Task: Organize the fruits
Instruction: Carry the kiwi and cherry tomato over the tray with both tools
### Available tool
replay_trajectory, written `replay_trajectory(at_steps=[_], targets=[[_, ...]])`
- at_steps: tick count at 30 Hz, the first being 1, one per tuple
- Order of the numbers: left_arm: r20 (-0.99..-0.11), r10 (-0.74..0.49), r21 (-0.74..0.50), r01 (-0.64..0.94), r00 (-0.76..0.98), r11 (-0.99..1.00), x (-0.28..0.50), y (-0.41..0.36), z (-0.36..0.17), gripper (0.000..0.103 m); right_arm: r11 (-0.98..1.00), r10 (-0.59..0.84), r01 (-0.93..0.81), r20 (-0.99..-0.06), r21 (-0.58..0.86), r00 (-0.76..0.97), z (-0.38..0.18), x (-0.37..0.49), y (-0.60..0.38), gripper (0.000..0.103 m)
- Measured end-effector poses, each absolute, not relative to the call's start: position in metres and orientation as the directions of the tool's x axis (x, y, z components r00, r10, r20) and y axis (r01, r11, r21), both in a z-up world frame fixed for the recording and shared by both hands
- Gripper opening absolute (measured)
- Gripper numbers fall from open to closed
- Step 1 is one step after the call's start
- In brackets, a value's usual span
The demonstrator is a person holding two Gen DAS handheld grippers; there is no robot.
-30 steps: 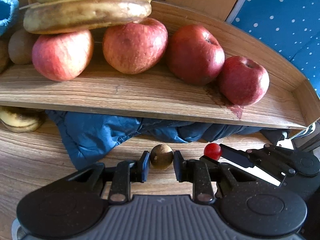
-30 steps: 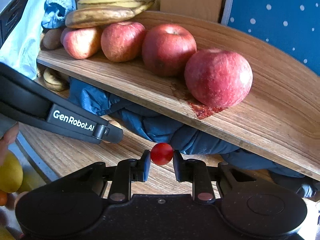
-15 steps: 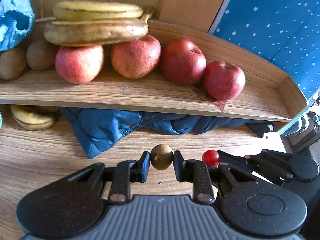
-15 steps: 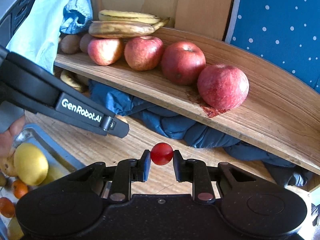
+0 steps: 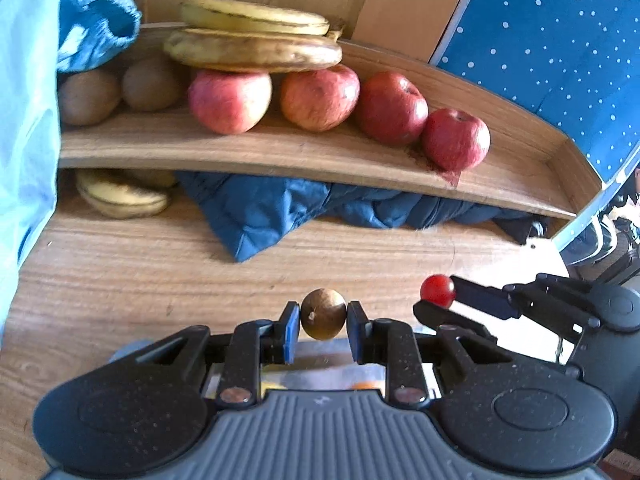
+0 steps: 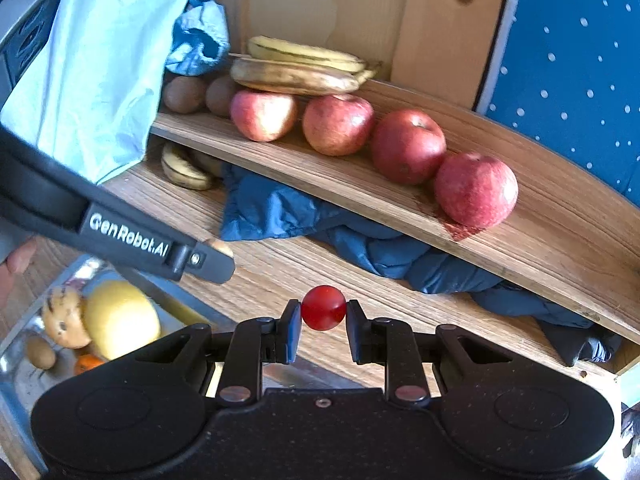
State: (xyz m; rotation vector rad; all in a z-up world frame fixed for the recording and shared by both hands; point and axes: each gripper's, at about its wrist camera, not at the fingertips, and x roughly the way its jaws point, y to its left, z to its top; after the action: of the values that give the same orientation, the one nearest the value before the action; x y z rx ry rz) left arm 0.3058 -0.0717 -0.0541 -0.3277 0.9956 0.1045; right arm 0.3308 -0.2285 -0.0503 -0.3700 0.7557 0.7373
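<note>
Fruit pinched in both: left gripper (image 5: pixel 323 319) clamping small round brown fruit (image 5: pixel 323 319), right gripper (image 6: pixel 323 308) clamping small glossy red cherry tomato (image 6: pixel 323 307), hovering at 6 o'clock below wooden shelf (image 6: pixel 560 248). Probably light, soft, slippery; gripping gently across middles.

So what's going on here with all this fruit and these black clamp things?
A person is sorting fruit with two handheld grippers. The left gripper pinches a small brown round fruit; the right gripper pinches a small red fruit. Both hover above the wooden table, facing a shelf that holds four apples, bananas and kiwis. A metal tray of other fruit sits at lower left.
</note>
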Motion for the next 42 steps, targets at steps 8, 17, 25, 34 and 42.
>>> replay_trajectory(at_steps=[8,17,25,34,42], targets=[[-0.843,-0.078,-0.227,-0.221,0.532,0.948,0.274,-0.067,-0.054,0.027,0.671,0.468,-0.738,-0.732,-0.07,0.495,-0.044,0.301,-0.224,0.025],[-0.827,-0.103,-0.239,-0.179,0.553,0.954,0.249,-0.069,-0.046,0.027,0.648,0.462,-0.756,-0.743,-0.089,0.484,-0.041,0.26,-0.224,0.025],[-0.825,-0.148,-0.264,-0.141,0.545,0.954,0.23,-0.074,-0.046,0.027,0.643,0.457,-0.76,-0.752,-0.091,0.476,-0.04,0.238,-0.222,0.025],[-0.836,-0.172,-0.281,-0.139,0.521,0.949,0.218,-0.072,-0.051,0.027,0.644,0.435,-0.76,-0.774,-0.088,0.459,-0.044,0.224,-0.218,0.025],[-0.85,-0.175,-0.278,-0.141,0.496,0.95,0.214,-0.074,-0.055,0.027,0.652,0.418,-0.753,-0.785,-0.092,0.458,-0.046,0.216,-0.217,0.025]])
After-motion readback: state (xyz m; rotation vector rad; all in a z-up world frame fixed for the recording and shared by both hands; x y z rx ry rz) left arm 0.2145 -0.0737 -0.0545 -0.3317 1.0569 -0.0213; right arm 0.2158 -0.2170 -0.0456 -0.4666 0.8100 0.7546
